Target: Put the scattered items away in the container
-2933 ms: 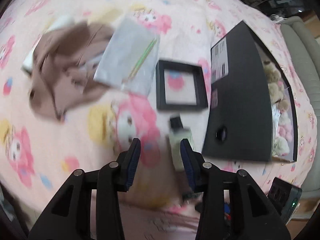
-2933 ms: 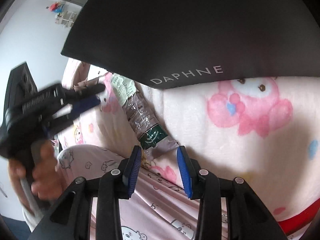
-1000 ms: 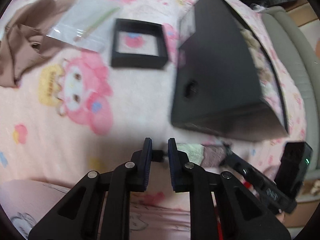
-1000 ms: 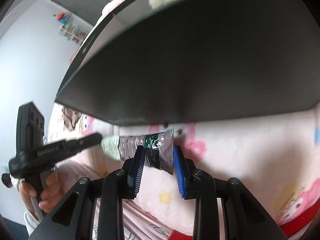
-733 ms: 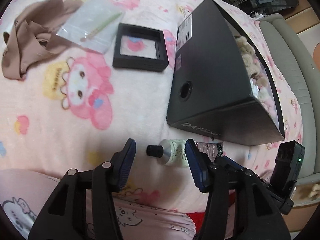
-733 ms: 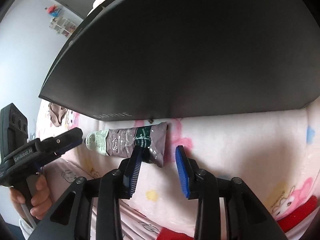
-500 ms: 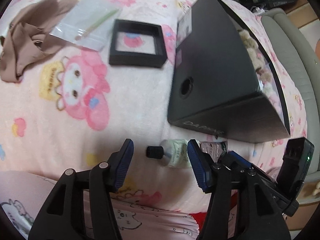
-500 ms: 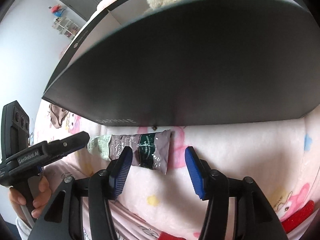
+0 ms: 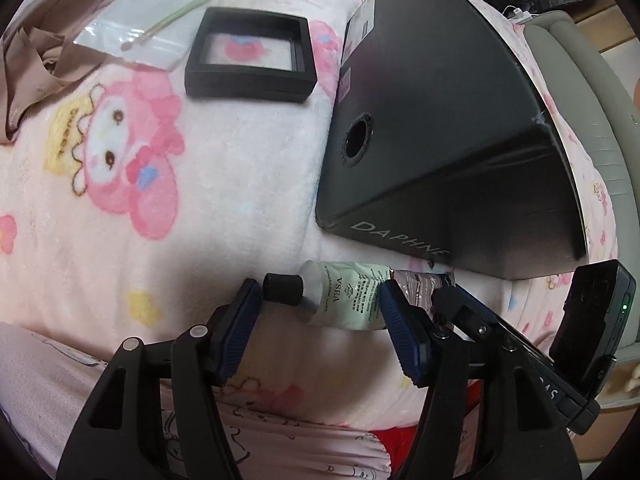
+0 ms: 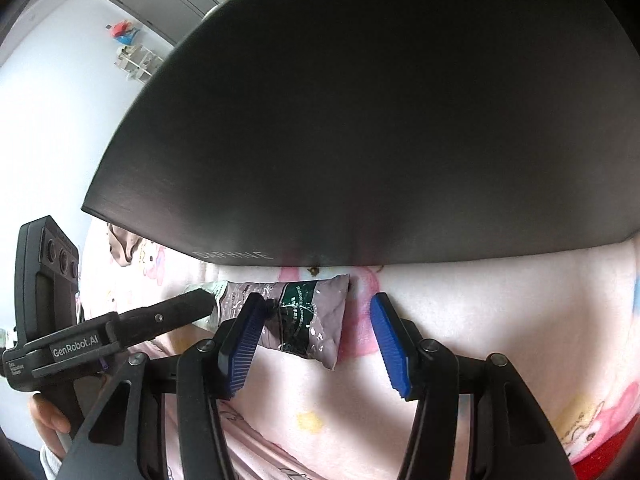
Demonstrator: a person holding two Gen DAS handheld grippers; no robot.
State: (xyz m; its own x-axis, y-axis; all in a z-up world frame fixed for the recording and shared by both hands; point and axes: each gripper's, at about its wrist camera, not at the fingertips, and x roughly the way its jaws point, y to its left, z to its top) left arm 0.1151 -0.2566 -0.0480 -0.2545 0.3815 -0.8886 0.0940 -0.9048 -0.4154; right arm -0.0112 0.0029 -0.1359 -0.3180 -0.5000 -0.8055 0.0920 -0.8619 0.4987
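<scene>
Left wrist view: your left gripper (image 9: 318, 322) hangs with its jaws spread wide and nothing held, straddling the cream tube (image 9: 342, 298) that lies on its side on the pink blanket (image 9: 120, 216) covering the bed. The tube's black cap (image 9: 282, 289) sits just beside the left pad, and its crimped end runs toward your right gripper (image 10: 316, 336). In the right wrist view that gripper is also spread apart and grips nothing, its 2 blue pads on either side of the tube's flat end. The tube rests just in front of the black box (image 9: 440, 120), near the box's printed front wall. Farther along the bed lie a black frame (image 9: 250, 58), a clear bag (image 9: 148, 20) and a brown cloth (image 9: 28, 60).
</scene>
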